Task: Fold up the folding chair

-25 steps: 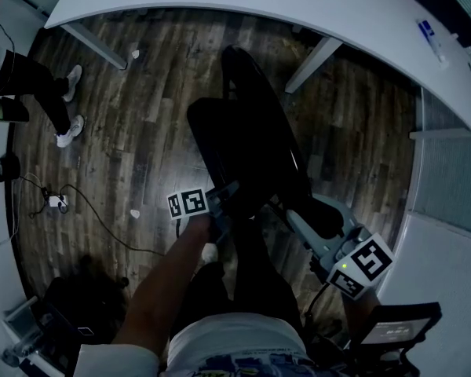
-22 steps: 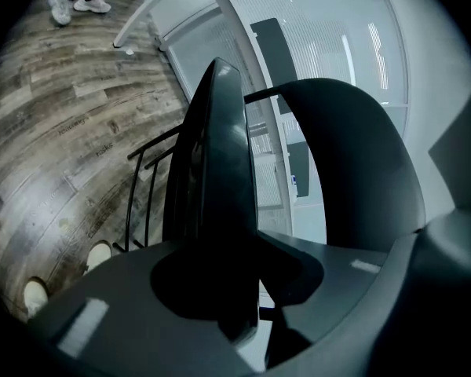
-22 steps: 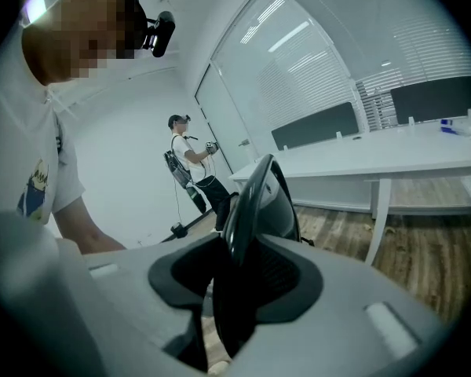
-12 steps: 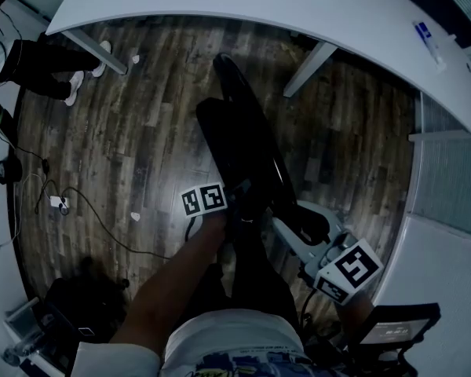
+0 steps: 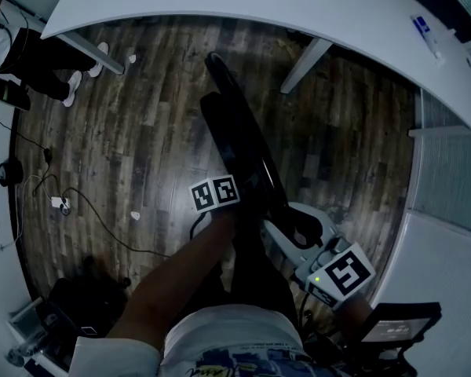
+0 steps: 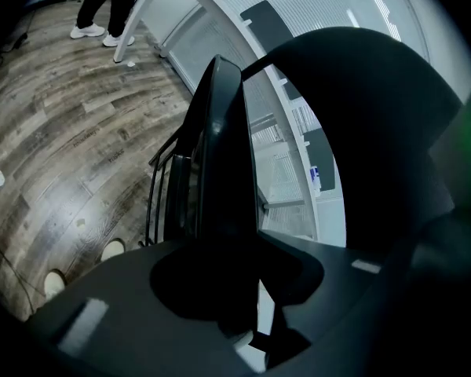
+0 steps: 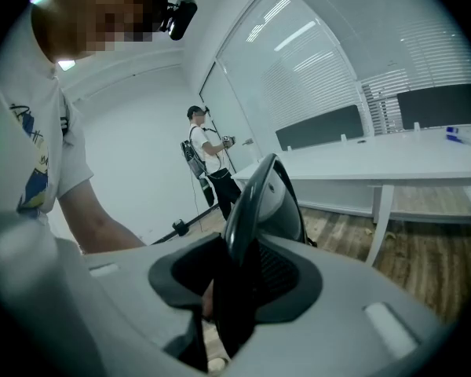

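The black folding chair (image 5: 237, 136) stands on the wood floor in the head view, its seat swung close against its back so that it looks narrow. My left gripper (image 5: 247, 187) is shut on the chair's near left edge; in the left gripper view the dark chair panel (image 6: 220, 163) runs up from between the jaws of this gripper (image 6: 220, 285). My right gripper (image 5: 281, 225) is shut on the chair's near right edge. In the right gripper view the chair's curved rim (image 7: 255, 199) rises from between that gripper's (image 7: 234, 289) pads.
A long white curved table (image 5: 298, 6) spans the back, with slanted legs (image 5: 301, 65) just behind the chair. Another person's legs (image 5: 59, 61) stand at far left. Cables and a plug (image 5: 56, 203) lie on the floor at left, and a dark bag (image 5: 78, 305) at bottom left.
The chair has closed up, its seat swinging toward its back. My left gripper moved right and further away with it. The right gripper shifted slightly. The other person's feet stepped further away.
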The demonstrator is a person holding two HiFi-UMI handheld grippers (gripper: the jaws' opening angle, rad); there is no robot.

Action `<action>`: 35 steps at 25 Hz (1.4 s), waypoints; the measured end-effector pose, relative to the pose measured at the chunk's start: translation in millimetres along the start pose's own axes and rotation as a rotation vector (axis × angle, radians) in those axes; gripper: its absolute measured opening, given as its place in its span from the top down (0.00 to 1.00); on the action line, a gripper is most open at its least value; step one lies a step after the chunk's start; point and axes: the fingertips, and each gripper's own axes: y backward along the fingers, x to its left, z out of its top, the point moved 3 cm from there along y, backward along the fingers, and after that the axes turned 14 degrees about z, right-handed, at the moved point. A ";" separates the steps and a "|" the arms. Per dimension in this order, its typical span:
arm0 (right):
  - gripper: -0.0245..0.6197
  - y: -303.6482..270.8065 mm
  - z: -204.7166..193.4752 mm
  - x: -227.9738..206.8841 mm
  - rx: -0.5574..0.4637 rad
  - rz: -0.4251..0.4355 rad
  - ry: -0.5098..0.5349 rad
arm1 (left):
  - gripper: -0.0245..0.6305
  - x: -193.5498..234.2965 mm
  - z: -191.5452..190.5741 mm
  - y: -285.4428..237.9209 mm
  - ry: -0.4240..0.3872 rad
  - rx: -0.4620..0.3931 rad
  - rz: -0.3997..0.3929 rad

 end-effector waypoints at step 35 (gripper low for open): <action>0.76 7.1 -9.8 0.0 0.079 -0.019 0.036 | 0.74 -35.4 -13.1 -24.1 -0.137 0.130 0.058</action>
